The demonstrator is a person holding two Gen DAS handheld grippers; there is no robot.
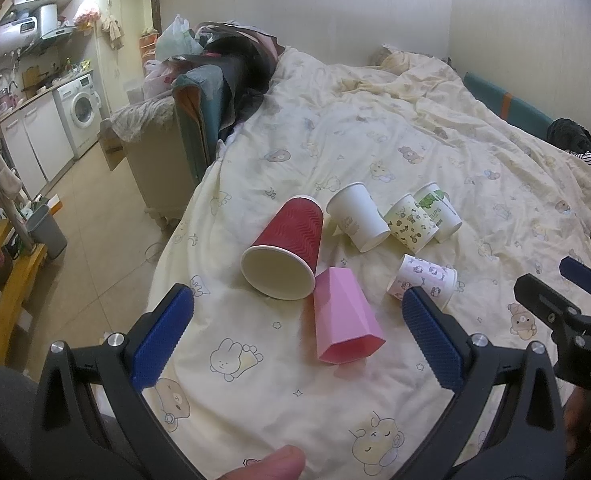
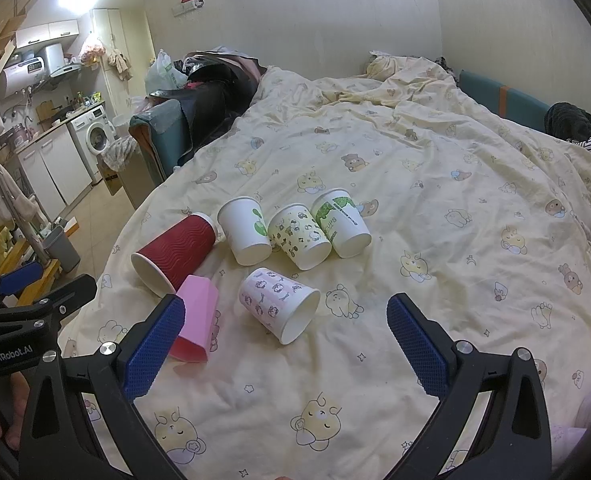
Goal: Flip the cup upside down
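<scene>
Left gripper (image 1: 297, 322) held spread wide, empty | right gripper (image 2: 285, 334) spread too | pink faceted plastic cup (image 1: 341, 320) lying sideways on cartoon-print bed quilt (image 1: 375, 148) | risk: cup could get rolled away on soft bedding, maybe knocked against ribbed red paper cup (image 1: 285, 246)

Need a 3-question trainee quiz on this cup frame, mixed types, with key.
1. True or false: the left gripper is shut on the pink faceted cup.
2. How many cups lie on the bedspread?
3. Which cup touches the pink faceted cup? A) red ribbed cup B) green-leaf cup C) the white cup with purple print

Key: 1 false, both grippers, right gripper included, are open and empty. 2 six, all on their sides. 3 A.
</scene>
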